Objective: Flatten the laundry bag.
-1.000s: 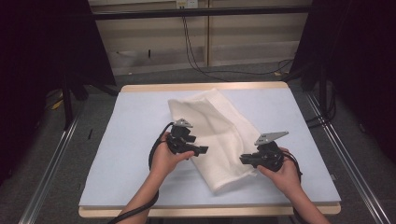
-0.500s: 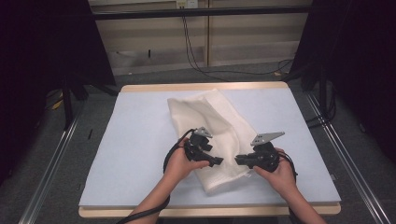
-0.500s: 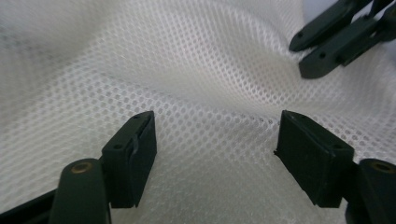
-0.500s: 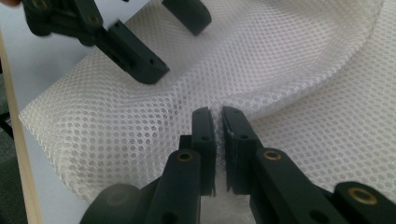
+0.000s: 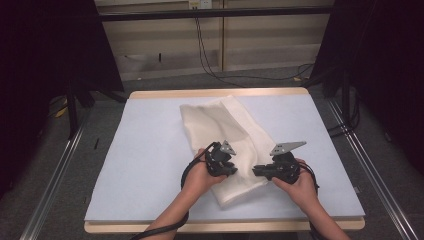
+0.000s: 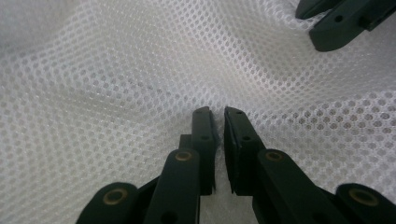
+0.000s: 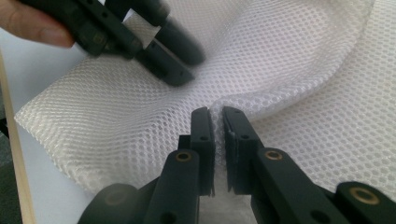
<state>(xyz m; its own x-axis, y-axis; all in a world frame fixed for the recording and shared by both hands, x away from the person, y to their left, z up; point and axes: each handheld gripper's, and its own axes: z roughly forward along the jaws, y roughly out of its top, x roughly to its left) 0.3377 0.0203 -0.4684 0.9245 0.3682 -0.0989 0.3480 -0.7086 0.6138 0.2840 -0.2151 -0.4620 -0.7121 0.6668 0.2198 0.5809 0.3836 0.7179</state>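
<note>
A white mesh cloth (image 5: pixel 225 125) lies folded in a long strip, slanting across the pale blue table top (image 5: pixel 145 150). My left gripper (image 5: pixel 231 170) rests on the cloth's near end. Its jaws have just been closing, and in the left gripper view they (image 6: pixel 218 112) pinch a ridge of mesh (image 6: pixel 116 93). A short way to the right, my right gripper (image 5: pixel 257 172) is shut on a raised fold of the same cloth (image 7: pixel 289 70), as the right gripper view shows (image 7: pixel 218 112). Each gripper view shows the other gripper close by: the right one (image 6: pixel 336 23), and the left one (image 7: pixel 154 46).
The table has a wooden rim (image 5: pixel 220 93) and metal rails (image 5: pixel 55 165) run along both sides. Cables (image 5: pixel 210 55) hang over the wall behind. Bare blue surface lies left of the cloth.
My left hand has slid right and nearer, along the cloth toward the right gripper, and its jaws have gone from wide apart to closed on the mesh. The right gripper has held still.
</note>
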